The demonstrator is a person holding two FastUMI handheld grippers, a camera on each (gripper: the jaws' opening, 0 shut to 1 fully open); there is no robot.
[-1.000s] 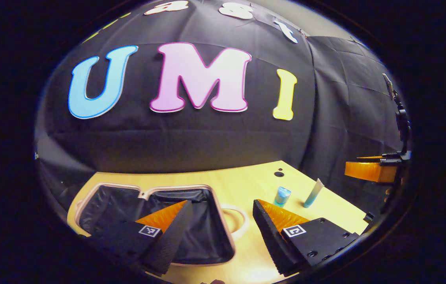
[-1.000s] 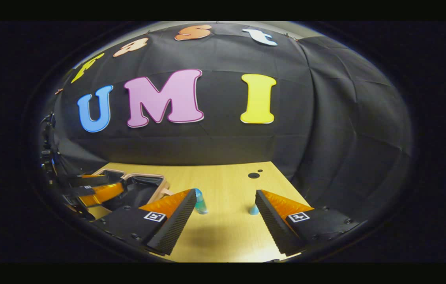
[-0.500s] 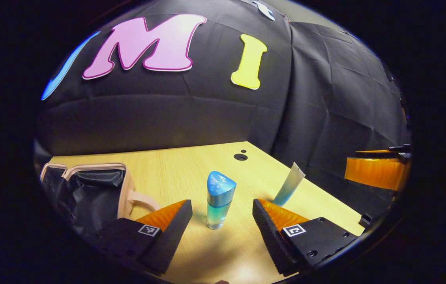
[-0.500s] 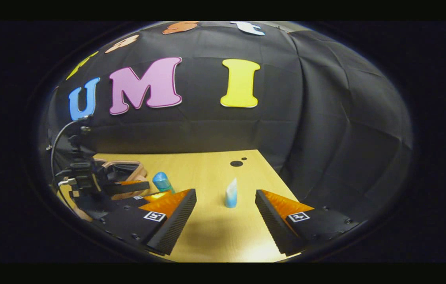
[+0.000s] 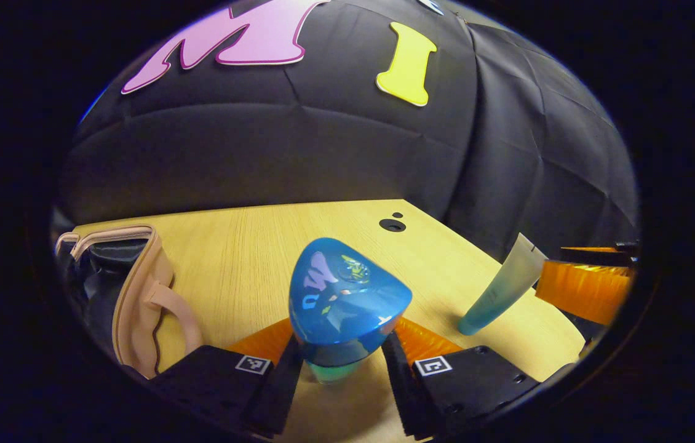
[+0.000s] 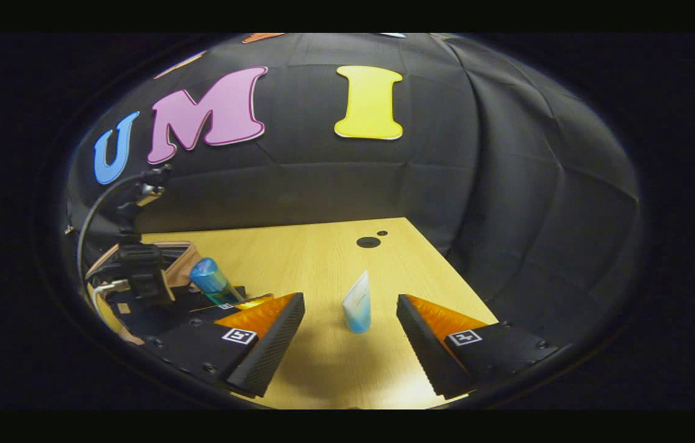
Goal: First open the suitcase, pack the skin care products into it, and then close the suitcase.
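Fingers [image 5: 291,384] flank blue bottle [image 5: 342,301] on wooden table [image 5: 249,246]; black cloth wall behind.

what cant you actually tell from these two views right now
- Left gripper view: whether the left tool presses the blue bottle; its wide cap hides the contact.
- Left gripper view: the suitcase interior, cut off at the edge.
- Right gripper view: the suitcase, hidden behind the left tool's body.
- Right gripper view: print on the tube, too small.
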